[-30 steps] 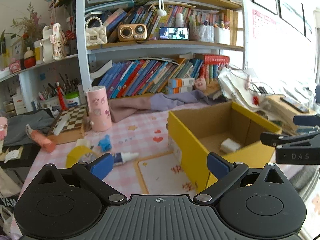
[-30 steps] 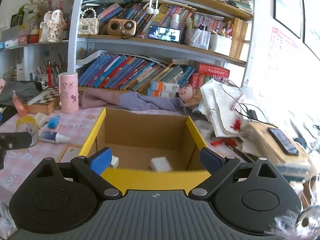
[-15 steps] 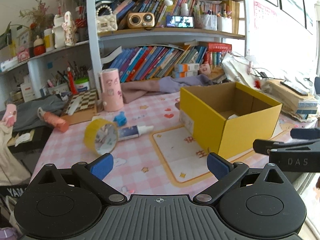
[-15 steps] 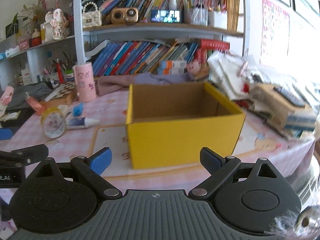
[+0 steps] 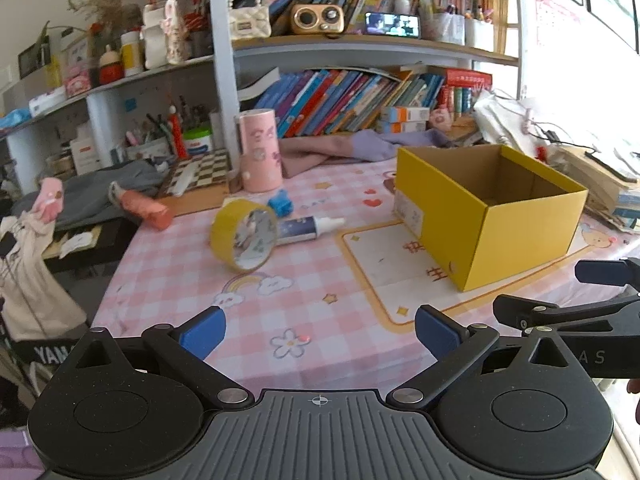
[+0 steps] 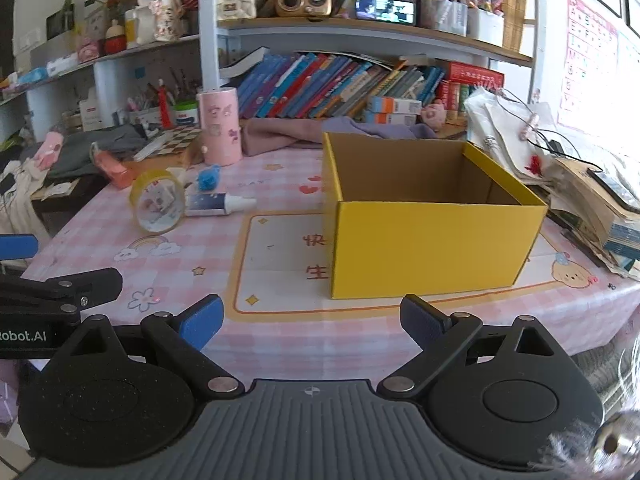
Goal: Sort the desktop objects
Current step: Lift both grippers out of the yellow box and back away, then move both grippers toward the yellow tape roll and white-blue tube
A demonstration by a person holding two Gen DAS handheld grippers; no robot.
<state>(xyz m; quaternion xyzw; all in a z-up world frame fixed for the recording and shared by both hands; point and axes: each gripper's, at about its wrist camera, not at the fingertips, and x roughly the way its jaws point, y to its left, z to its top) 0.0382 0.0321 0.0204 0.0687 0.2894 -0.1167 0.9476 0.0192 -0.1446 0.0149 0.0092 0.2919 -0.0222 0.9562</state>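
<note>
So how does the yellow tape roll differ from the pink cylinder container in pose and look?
The yellow tape roll stands on its edge, its open centre facing the camera; the pink cylinder container stands upright on its base. The tape roll is a short, wide ring; the container is taller, narrower and closed. Both rest on the checked tablecloth, left of the yellow box.

Bare tablecloth [image 5: 320, 312] before box [image 5: 520, 236] (open-topped)

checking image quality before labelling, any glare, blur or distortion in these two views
Left wrist view: window side at right washed out, shelves bowed by the fisheye, box sharp. Right wrist view: wall at right overexposed, blurred fuzzy thing at the bottom right corner, tape sharp.
</note>
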